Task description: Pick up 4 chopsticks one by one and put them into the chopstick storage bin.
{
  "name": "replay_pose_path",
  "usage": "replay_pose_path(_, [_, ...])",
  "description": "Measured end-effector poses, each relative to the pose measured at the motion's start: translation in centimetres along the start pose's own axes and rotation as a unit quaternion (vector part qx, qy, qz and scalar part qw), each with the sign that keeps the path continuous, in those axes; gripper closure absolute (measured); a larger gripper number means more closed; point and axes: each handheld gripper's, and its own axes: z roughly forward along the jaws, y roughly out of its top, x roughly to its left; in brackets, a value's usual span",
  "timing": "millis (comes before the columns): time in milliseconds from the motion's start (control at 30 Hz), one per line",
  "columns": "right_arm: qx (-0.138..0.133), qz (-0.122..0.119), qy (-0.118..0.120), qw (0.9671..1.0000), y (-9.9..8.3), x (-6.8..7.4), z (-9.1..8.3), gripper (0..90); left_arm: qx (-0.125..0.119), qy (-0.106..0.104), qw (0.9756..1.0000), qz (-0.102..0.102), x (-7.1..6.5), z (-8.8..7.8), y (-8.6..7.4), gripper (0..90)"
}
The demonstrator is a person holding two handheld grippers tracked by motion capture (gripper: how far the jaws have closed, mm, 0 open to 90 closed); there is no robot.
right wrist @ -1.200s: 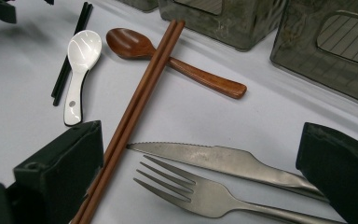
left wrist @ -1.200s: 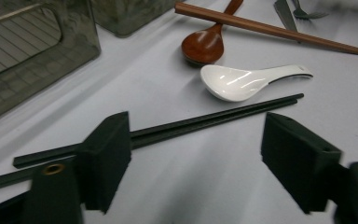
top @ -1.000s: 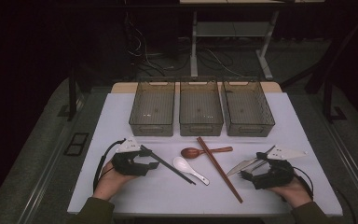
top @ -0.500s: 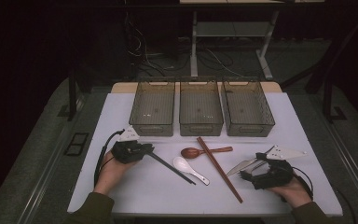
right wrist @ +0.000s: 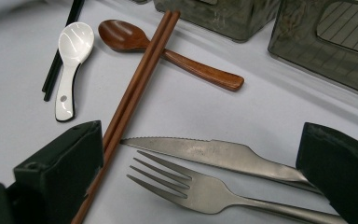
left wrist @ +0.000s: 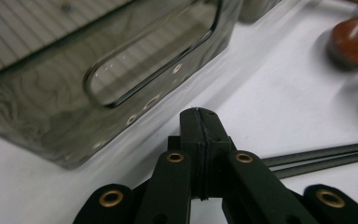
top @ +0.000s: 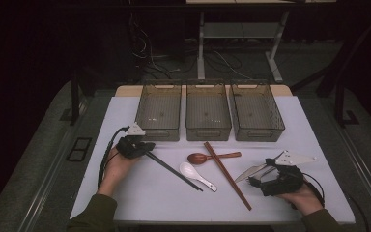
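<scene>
Left gripper (top: 142,147): jaws pressed flat together, having just been closing, nothing between the pads. In the left gripper view the closed tip (left wrist: 200,122) rests on the white table (top: 125,193).

Black chopsticks (left wrist: 321,156): a pair lying just beside the closed jaws, to their right in that view, outside the grip. In the high view they run from the jaws diagonally toward the white spoon (top: 196,174).

Left bin (left wrist: 98,70): smoky clear plastic, handle slot facing the tip, close ahead and to the left. Two matching bins (top: 207,111) stand alongside.

Brown spoon (left wrist: 354,44): ahead and to the right, well clear of the pads.

Right gripper (top: 265,176): jaws spread wide. A steel knife (right wrist: 214,151) and fork (right wrist: 191,186) lie between them, neither visibly pinched.

Brown chopsticks (right wrist: 140,79): they run past the inner edge of the right gripper's left jaw and cross over the brown spoon's handle farther ahead. Contact with that jaw cannot be told.
</scene>
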Motion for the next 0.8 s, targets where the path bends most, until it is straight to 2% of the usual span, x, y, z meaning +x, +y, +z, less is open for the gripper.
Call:
replay_pose_path(133, [0.0,-0.001,0.002,1.0,0.0,-0.02,0.07,0.5,0.008,0.001,1.0,-0.003,0.33,0.12,-0.2,88.7])
replay_pose_path(200, [0.0,-0.002,0.002,1.0,0.0,0.04,0.06,0.5,0.01,0.005,0.9999,-0.011,0.29,0.17,-0.31,88.8])
replay_pose_path(800, [0.001,-0.002,0.002,1.0,-0.01,0.02,-0.02,0.6,0.027,0.006,0.9996,-0.007,0.39,0.09,-0.53,88.7])
